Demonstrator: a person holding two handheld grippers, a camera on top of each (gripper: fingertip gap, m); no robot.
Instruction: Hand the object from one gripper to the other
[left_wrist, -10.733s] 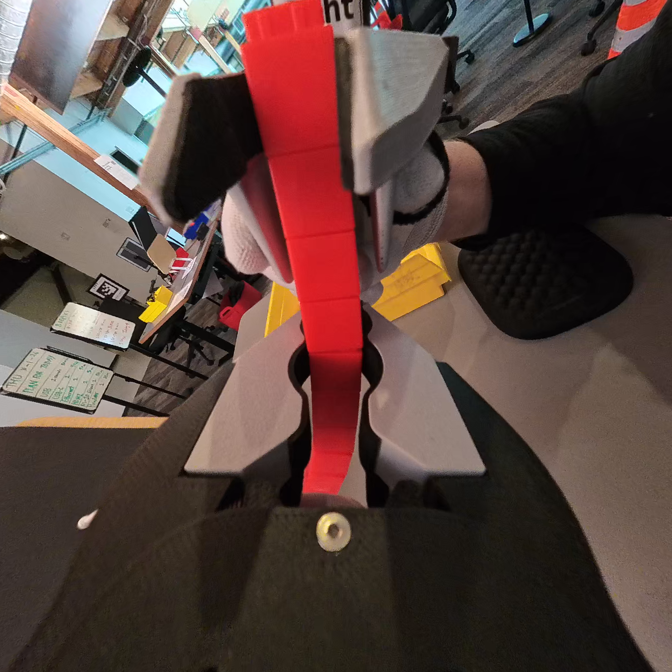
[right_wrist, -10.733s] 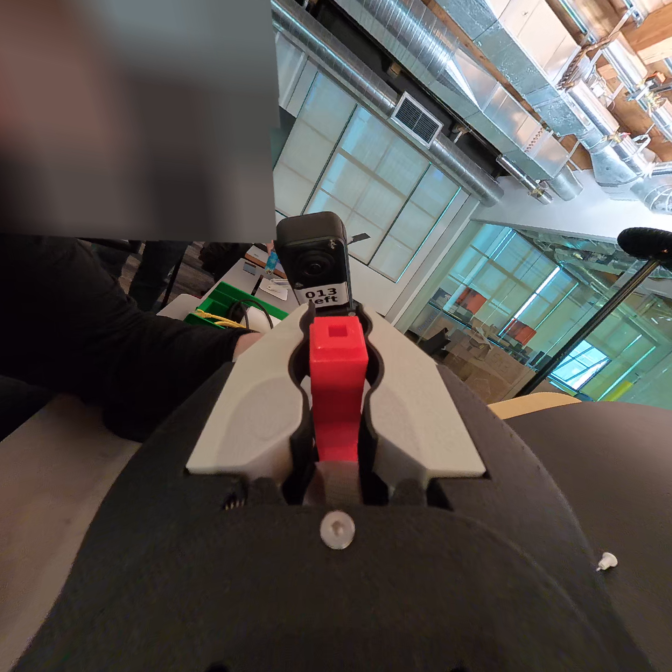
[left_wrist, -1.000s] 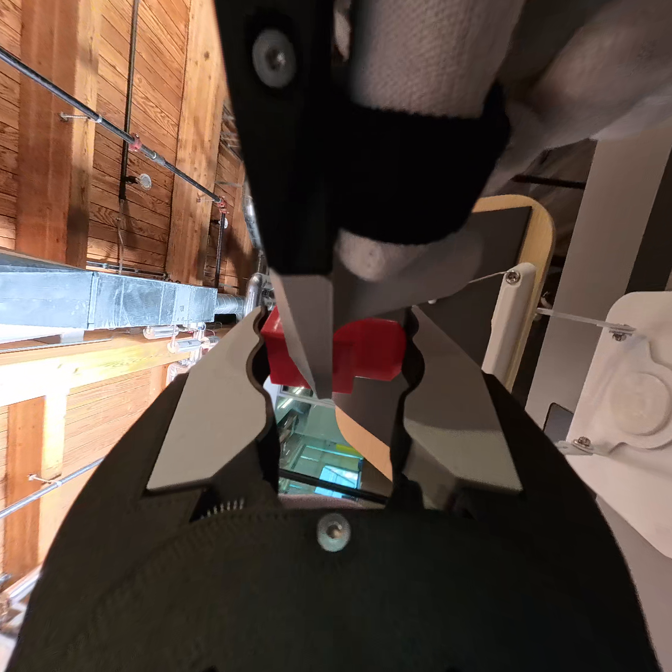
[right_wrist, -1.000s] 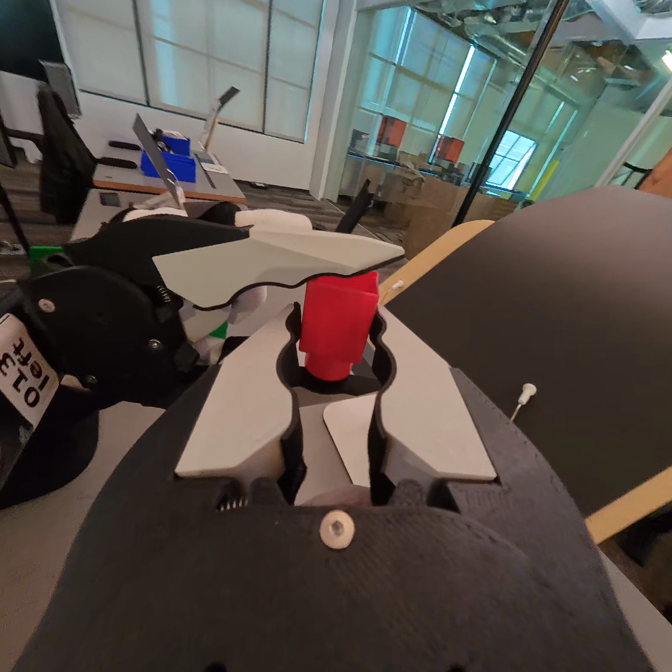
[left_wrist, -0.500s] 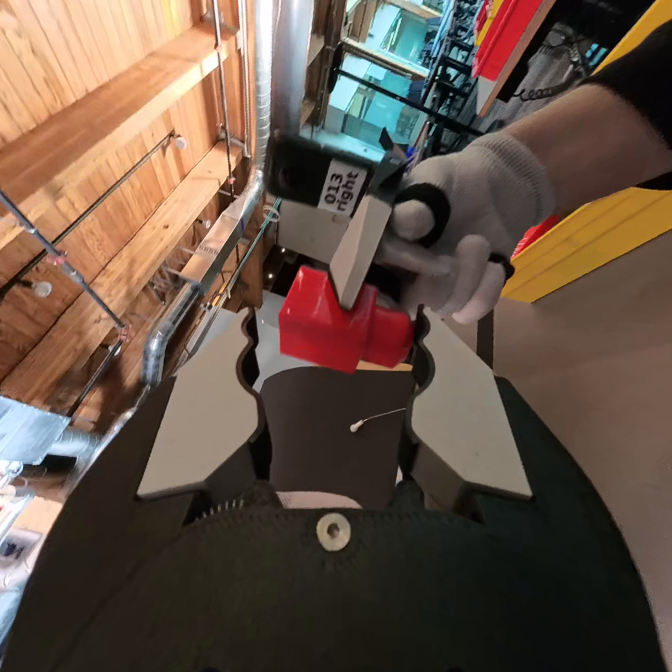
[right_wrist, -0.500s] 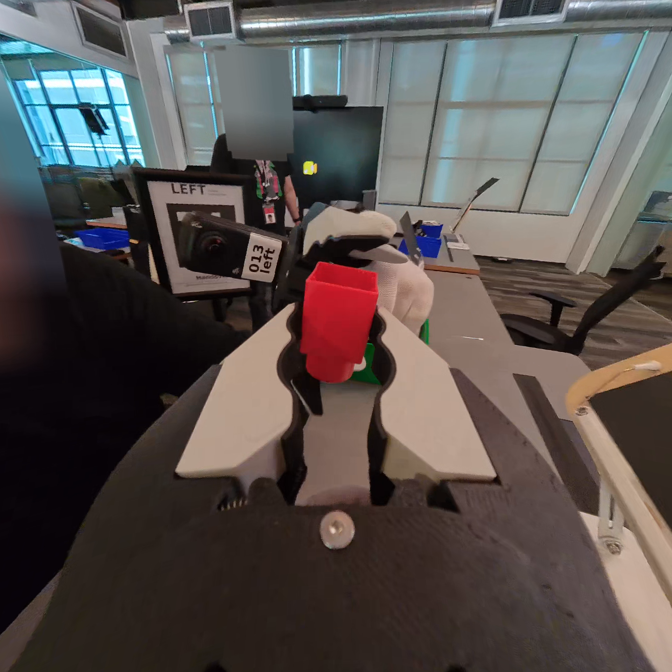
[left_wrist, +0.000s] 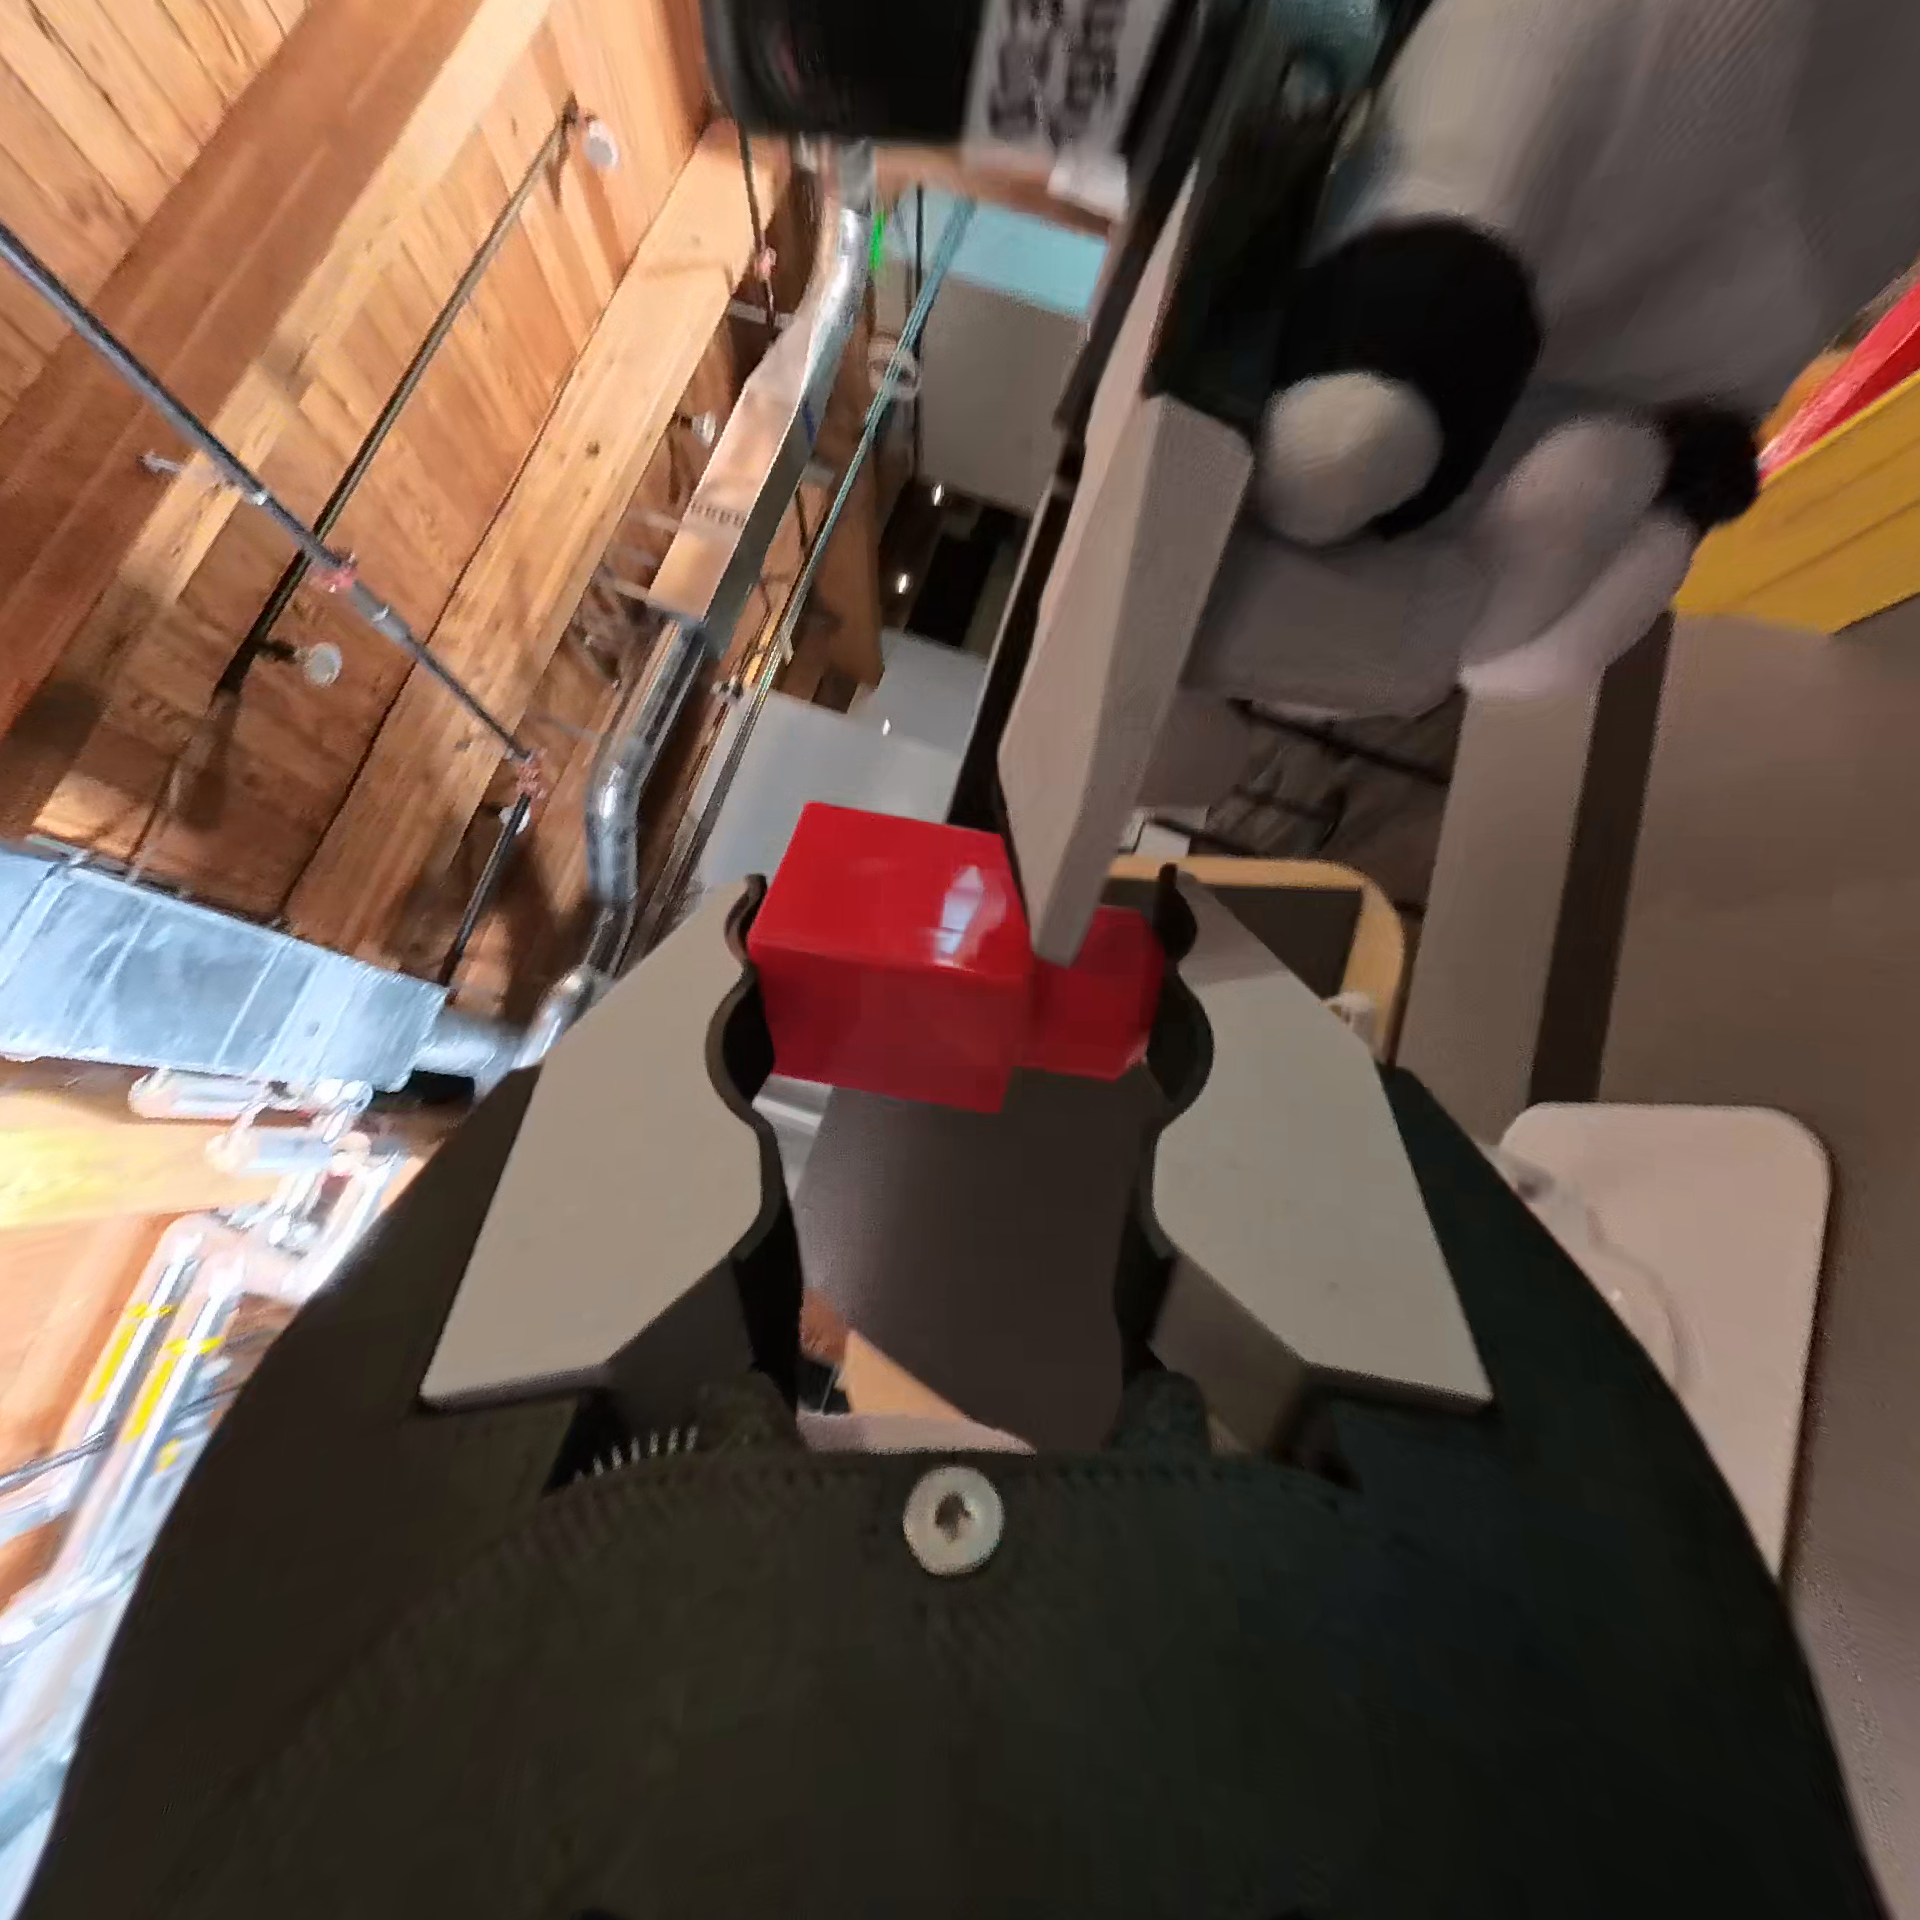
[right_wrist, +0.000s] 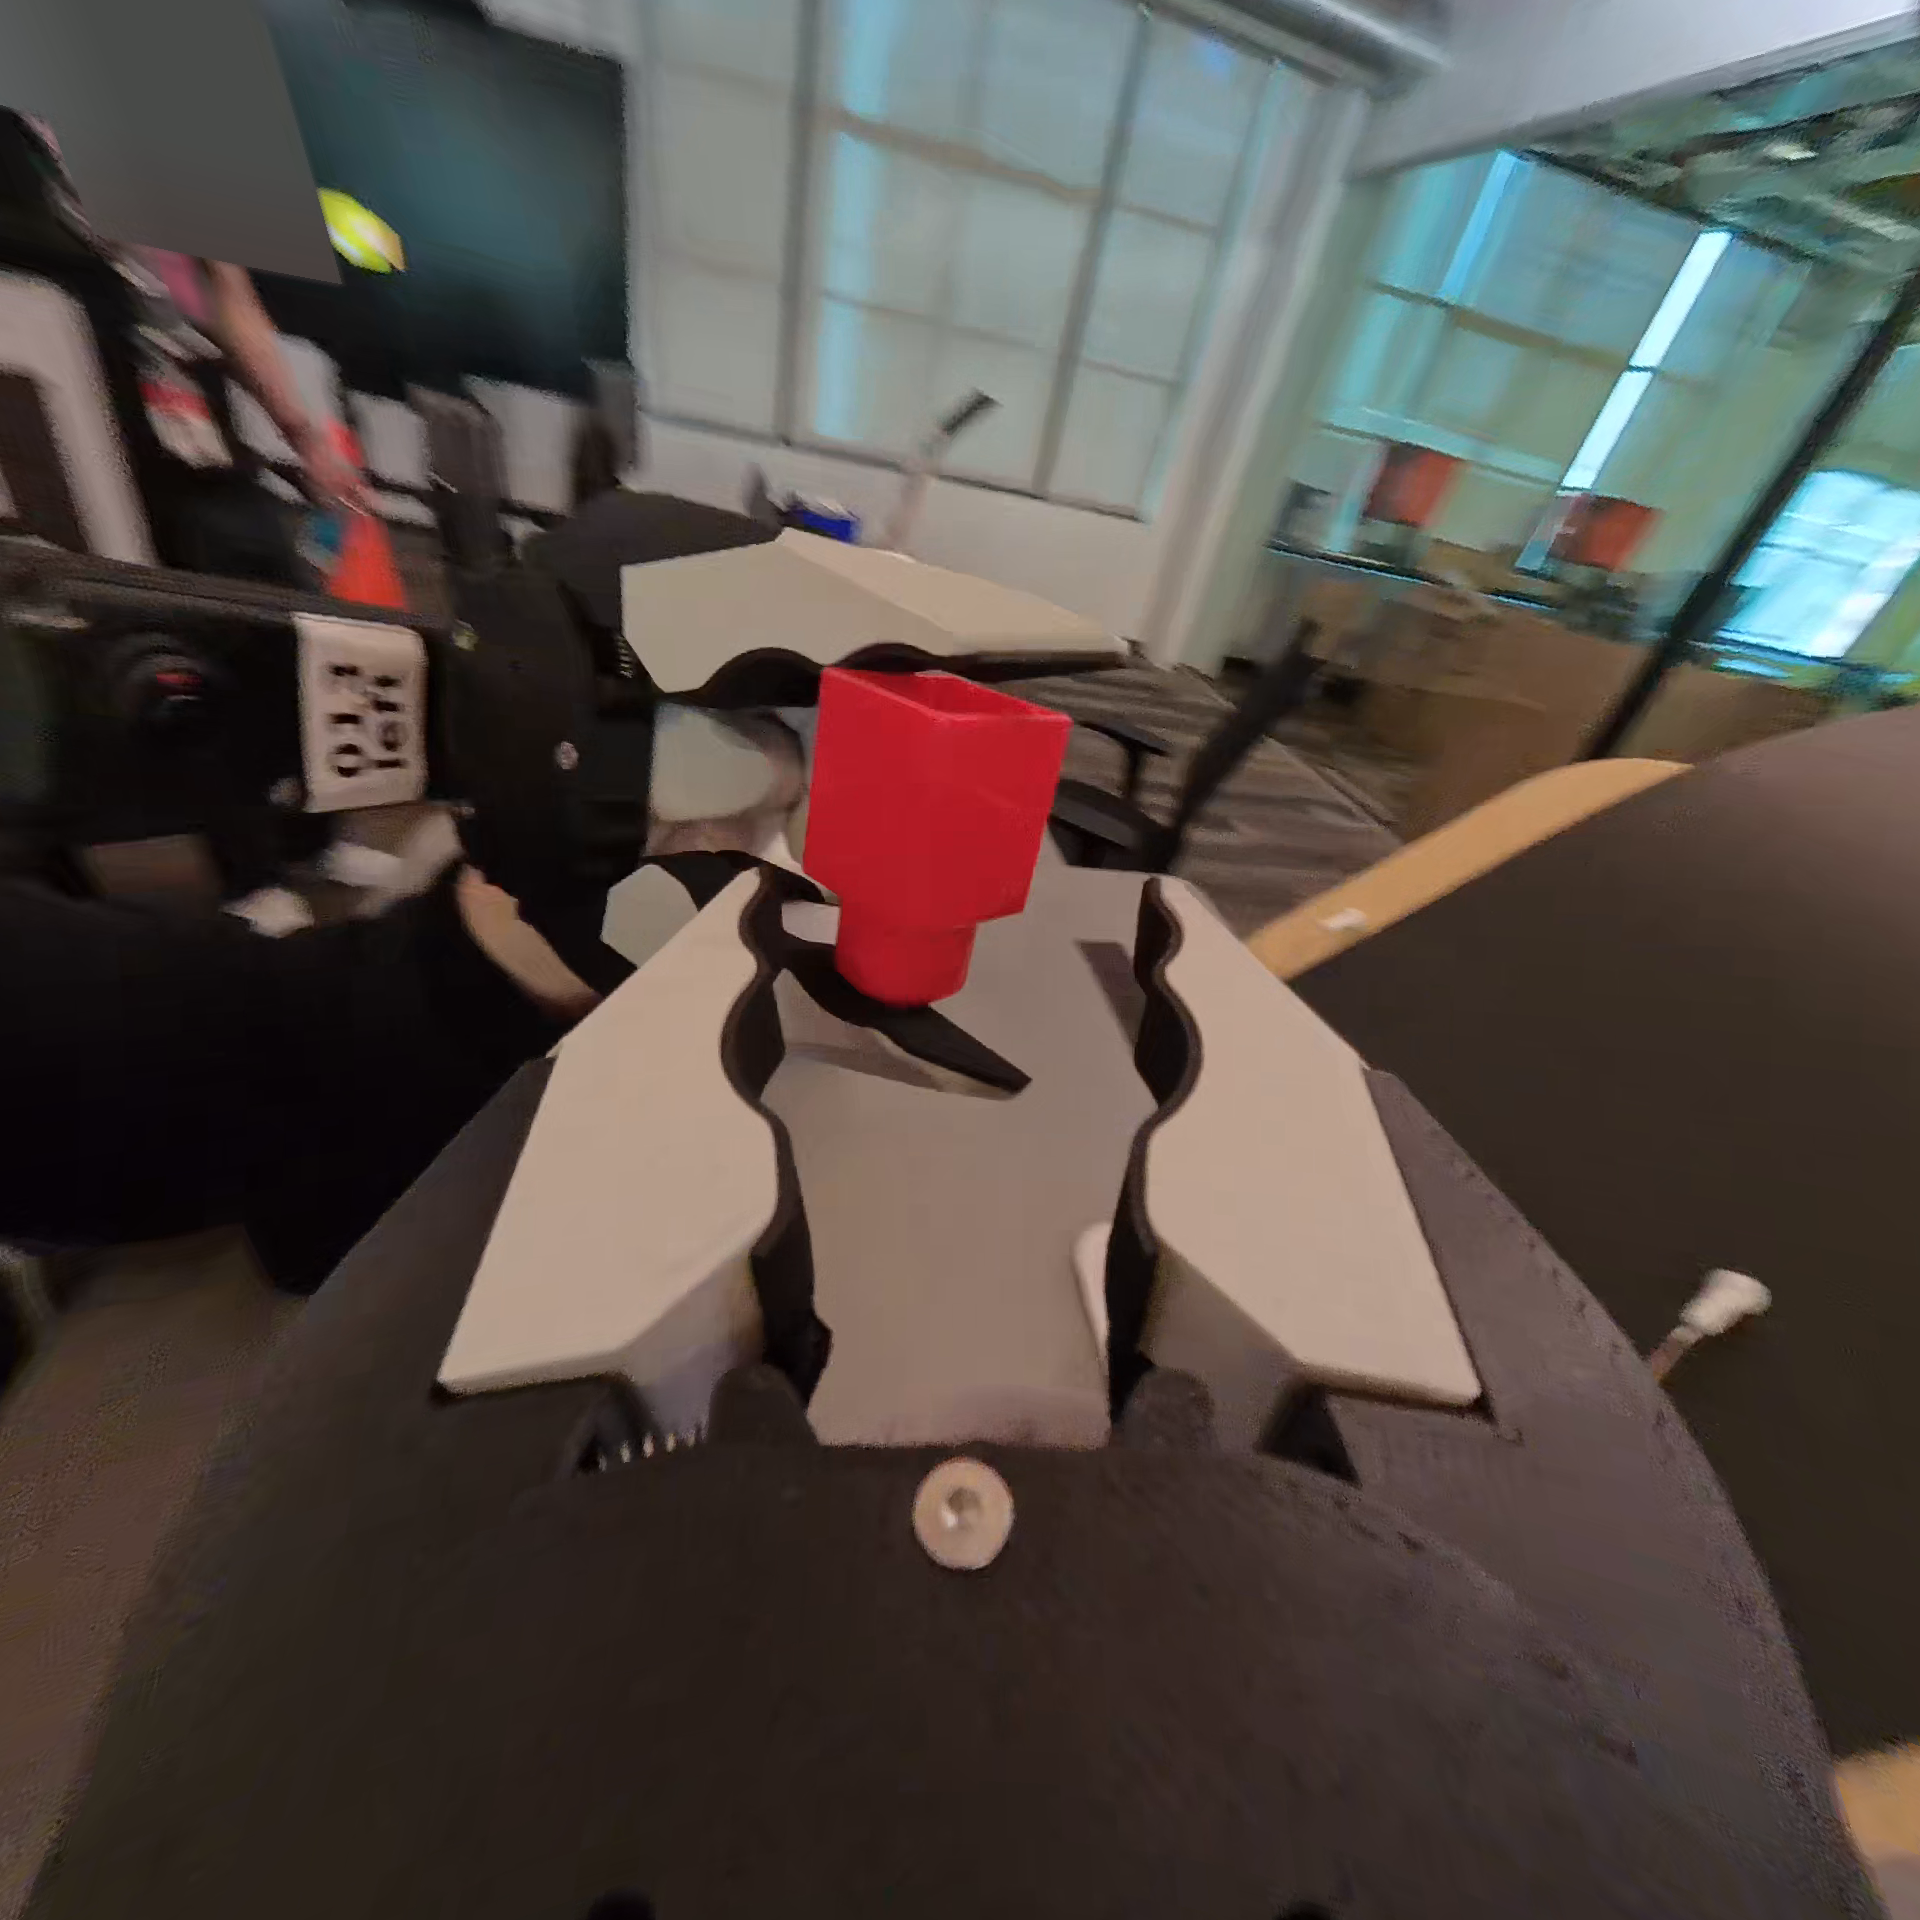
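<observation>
Tool, left (left_wrist: 956, 977): fingers set across the two ends of the red block (left_wrist: 894, 987), one at the wide end, one at the narrow stub; both appear to touch it, so it reads as clamped on the block. In the right wrist view the same tool (right_wrist: 883, 821) shows above and below the red block (right_wrist: 925, 821), which hangs in the air over the grey bench (right_wrist: 935, 1195).

Tool, right (right_wrist: 951, 940): jaws spread wide, nothing between them; the block sits just ahead of its fingertips and off to the left one, apart from the right one. One of its grey fingers (left_wrist: 1112, 665) lies against the block's step in the left wrist view.

Gloved hand (left_wrist: 1558, 343): on the right tool's handle, blurred.

Status: transfer judged essentially made; block carried by the left tool alone. Remaining: draw the right tool clear.
</observation>
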